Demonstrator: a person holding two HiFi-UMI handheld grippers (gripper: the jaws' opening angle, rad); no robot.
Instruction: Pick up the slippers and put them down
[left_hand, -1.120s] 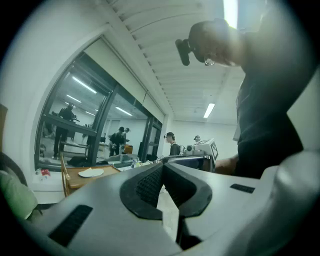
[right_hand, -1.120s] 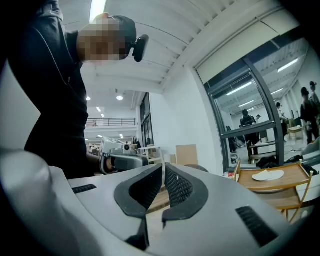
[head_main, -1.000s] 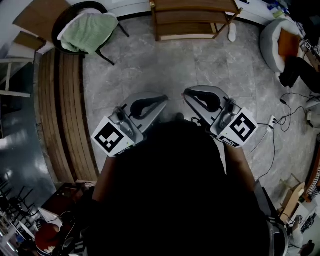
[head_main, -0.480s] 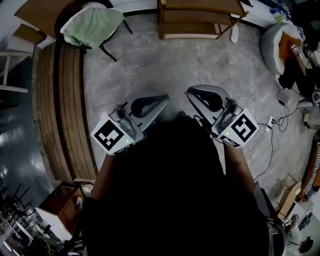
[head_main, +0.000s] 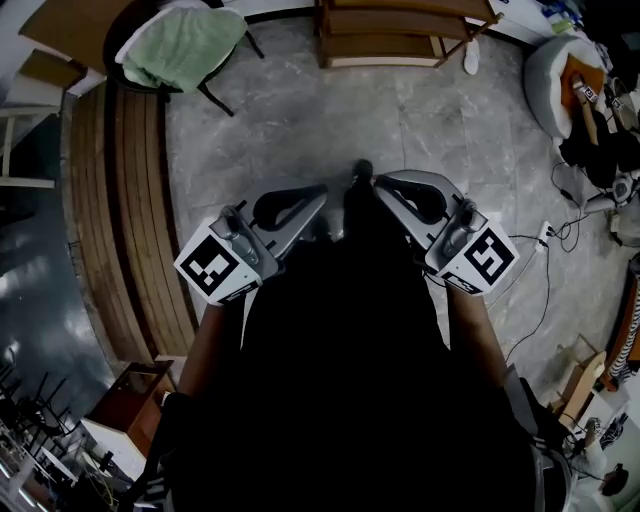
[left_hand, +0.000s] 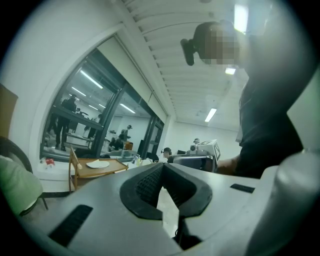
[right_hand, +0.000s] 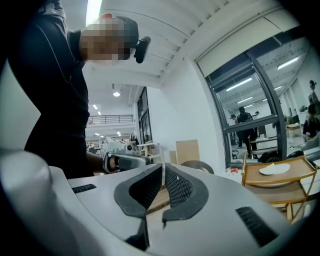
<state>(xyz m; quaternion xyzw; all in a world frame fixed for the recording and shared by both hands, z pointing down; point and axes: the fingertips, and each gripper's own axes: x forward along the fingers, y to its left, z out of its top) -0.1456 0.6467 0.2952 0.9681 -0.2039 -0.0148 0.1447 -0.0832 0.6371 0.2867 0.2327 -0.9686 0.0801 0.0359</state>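
Bright ceiling strip lights (left_hand: 240, 17) glare overhead; fisheye views bend and darken at the edges.

No words, numbers or brand names can be read anywhere; the only print is a black-and-white square pattern on the left cube (head_main: 212, 264) and right cube (head_main: 487, 256).
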